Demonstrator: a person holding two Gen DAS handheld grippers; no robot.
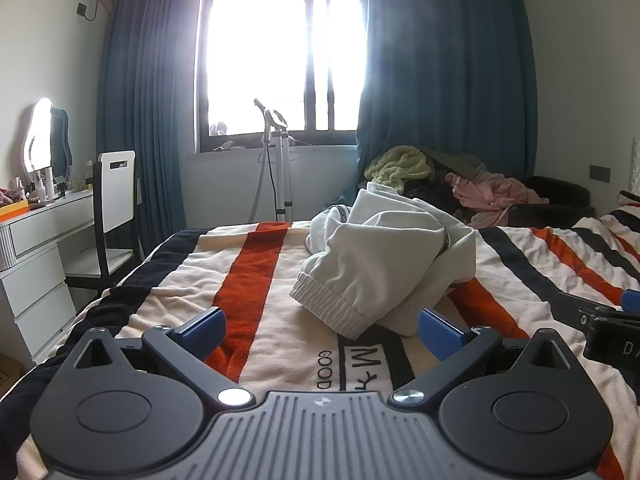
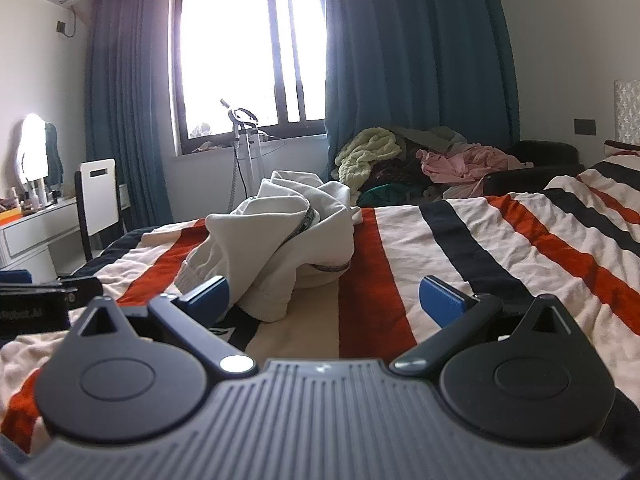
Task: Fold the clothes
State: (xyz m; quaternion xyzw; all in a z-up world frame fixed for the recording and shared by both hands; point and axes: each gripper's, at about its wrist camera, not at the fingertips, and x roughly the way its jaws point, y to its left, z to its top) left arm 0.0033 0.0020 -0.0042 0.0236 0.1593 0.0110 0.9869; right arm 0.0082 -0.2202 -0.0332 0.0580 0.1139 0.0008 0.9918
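**Both claws wide, sweatshirt waiting in a heap**

We hold the left claw (image 1: 322,330) and right claw (image 2: 324,298) spread wide and empty, low over the striped bed (image 1: 256,276). The cream sweatshirt (image 1: 384,256) lies crumpled just ahead. We should pinch its ribbed cuff (image 1: 328,304), then spread it flat. No containers show.

Both set low over the bed (image 1: 256,264), close to the striped cover, facing the window (image 1: 280,52) and blue curtains. Left wrist view slightly left, right wrist view slightly right, side by side. Shared: crumpled white garment (image 1: 384,264) mid-bed, clothes pile (image 2: 420,160) beyond the far edge.
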